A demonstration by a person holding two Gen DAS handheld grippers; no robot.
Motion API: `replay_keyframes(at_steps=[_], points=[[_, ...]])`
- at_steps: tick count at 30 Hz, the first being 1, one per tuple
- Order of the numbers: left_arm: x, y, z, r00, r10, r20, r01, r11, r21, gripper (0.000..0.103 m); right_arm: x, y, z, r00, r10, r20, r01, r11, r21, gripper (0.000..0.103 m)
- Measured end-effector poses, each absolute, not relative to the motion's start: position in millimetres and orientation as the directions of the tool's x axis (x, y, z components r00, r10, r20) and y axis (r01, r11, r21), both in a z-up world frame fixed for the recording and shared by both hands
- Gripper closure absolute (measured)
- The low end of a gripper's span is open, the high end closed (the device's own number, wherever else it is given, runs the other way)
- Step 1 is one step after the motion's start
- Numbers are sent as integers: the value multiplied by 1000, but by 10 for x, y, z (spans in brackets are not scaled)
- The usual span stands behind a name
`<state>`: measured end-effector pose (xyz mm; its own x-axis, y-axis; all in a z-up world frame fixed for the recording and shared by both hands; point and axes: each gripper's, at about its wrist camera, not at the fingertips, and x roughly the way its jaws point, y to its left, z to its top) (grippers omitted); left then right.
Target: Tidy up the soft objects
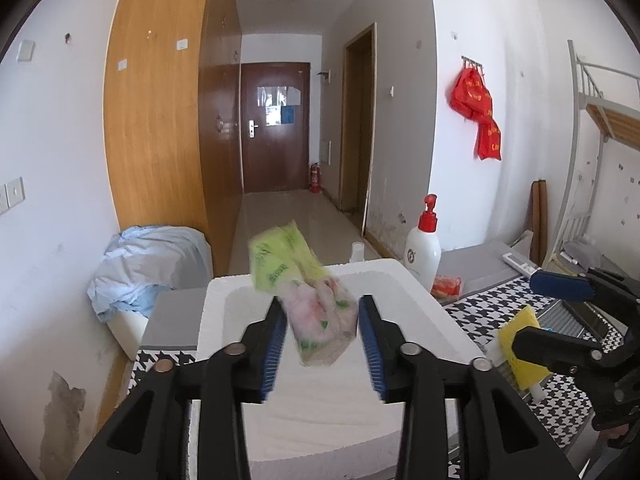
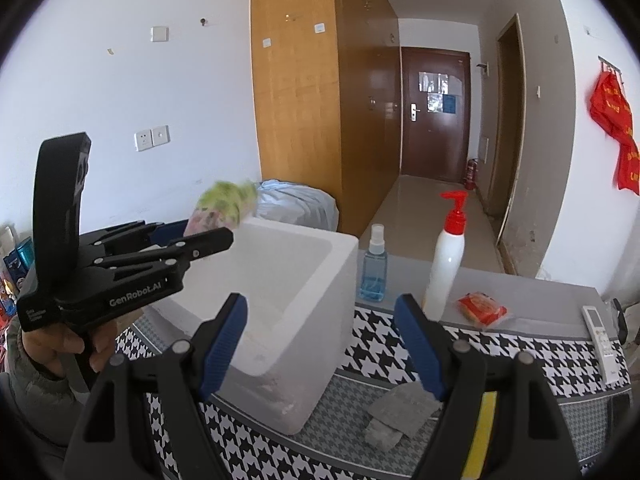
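Houndstooth table [image 2: 400,344], blurred tissue pack [image 1: 316,300] loose between parted left hand-held gripper [image 1: 323,340]; right hand-held gripper [image 2: 320,344] agape.

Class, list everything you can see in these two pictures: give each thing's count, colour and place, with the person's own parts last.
foam box: one, white, on the table
tissue pack: one, green and pink, blurred, over the box
spray bottle: one, blue, right of the box
pump bottle: one, white with a red pump, beside the spray bottle
packet: one, red, right of the pump bottle
remote: one, white, far right
cloth: one, grey, front of the table
sponge: one, yellow, by the right gripper
left hand-held gripper: black, open, pack between its jaws
right hand-held gripper: black, open, empty
hand: one, on the left gripper
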<state>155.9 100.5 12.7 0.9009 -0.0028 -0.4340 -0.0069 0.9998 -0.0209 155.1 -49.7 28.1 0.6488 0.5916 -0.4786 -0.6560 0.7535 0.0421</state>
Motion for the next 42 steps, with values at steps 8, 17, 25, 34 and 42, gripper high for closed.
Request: replay_keyframes(at_steps=[8, 17, 25, 34, 42], points=[[1502, 1006, 155, 913, 32, -408, -47, 998, -29, 12, 1547, -561, 281, 654, 588, -476, -649, 759, 46, 23], [1385, 920, 237, 926, 47, -375, -59, 998, -20, 1, 1470, -720, 325, 668, 589, -455, -640, 767, 52, 9], [1227, 789, 322, 936, 43, -350, -49, 999, -10, 1, 1380, -869, 369, 684, 581, -441, -628, 777, 49, 3], [1083, 644, 403, 946, 17, -324, -22, 1000, -11, 1, 1232, -1058, 450, 706, 575, -412, -615, 787, 44, 2], [949, 468, 451, 952, -2, -305, 2, 1000, -1, 1, 1137, -1214, 473, 719, 573, -393, -608, 793, 45, 2]])
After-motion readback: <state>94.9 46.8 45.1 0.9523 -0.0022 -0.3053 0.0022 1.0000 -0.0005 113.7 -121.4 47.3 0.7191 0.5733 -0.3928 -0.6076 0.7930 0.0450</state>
